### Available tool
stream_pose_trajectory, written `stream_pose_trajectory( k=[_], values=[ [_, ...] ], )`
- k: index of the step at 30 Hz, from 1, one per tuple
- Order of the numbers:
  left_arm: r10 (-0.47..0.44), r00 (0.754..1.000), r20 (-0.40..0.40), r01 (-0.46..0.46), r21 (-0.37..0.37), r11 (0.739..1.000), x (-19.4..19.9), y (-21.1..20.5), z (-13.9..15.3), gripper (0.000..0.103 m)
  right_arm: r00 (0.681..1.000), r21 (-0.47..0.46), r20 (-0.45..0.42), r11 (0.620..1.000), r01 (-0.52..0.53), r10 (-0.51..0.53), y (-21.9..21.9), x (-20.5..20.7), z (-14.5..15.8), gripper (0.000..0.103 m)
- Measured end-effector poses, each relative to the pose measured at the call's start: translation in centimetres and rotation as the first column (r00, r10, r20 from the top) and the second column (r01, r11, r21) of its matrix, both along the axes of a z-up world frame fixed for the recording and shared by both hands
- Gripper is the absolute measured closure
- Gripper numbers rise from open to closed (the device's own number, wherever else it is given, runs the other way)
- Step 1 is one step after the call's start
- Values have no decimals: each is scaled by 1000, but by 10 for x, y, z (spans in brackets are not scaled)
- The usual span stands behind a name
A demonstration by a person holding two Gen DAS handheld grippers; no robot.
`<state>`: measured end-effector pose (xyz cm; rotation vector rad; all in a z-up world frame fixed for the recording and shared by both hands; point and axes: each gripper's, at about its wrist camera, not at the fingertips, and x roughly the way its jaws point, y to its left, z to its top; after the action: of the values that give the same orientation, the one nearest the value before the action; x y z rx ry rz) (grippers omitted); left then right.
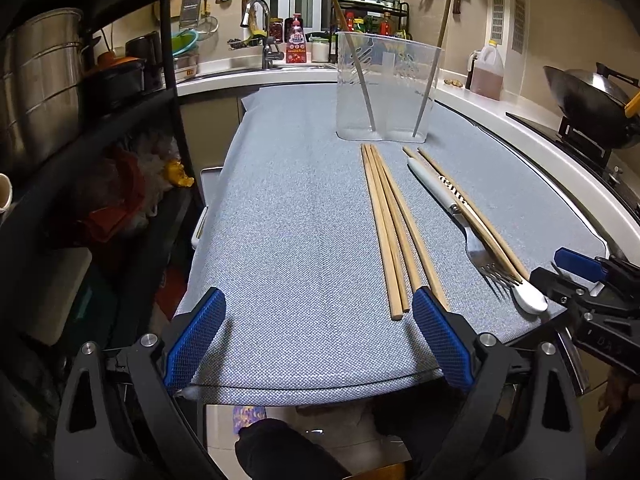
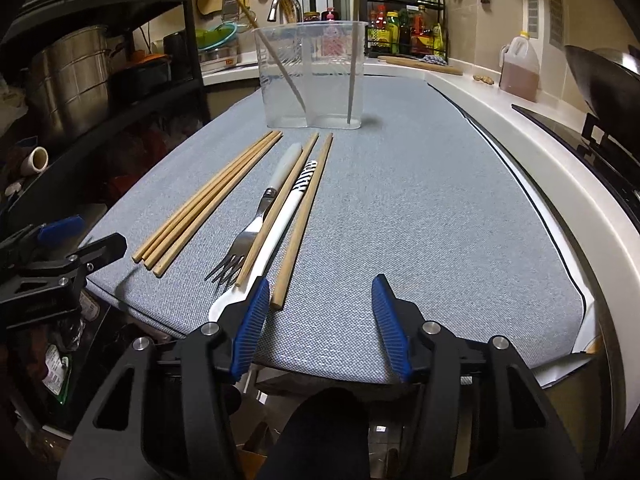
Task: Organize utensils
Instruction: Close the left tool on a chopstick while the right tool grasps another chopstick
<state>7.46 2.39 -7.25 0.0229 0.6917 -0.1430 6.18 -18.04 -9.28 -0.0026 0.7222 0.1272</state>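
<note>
Four bare wooden chopsticks (image 1: 390, 232) are laid on the grey cloth-covered bench (image 1: 288, 216); both the left tongs (image 1: 318, 338) and right tongs (image 2: 318, 320) are held open, empty.

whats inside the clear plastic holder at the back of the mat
The clear holder has two chopsticks standing in it, one leaning in each half. Nothing else shows through its walls; no part of the inside is covered.

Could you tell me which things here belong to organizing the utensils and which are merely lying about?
Job: clear holder, loose chopsticks, fork, white spoon.
Lying about: wok, oil jug, steel pot, faucet.
</note>
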Motion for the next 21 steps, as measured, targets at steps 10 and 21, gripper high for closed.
stream_pose_trajectory(
  k=[10, 21],
  values=[
    [-19, 1000, -3, 19, -8, 1000, 4, 1, -5, 12, 998, -16, 54, 1000, 21, -20, -11, 6, -10, 77],
    [7, 1000, -17, -7, 26, 1000, 17, 0, -15, 12, 998, 6, 57, 1000, 30, -30, -18, 7, -10, 78]
  ],
)
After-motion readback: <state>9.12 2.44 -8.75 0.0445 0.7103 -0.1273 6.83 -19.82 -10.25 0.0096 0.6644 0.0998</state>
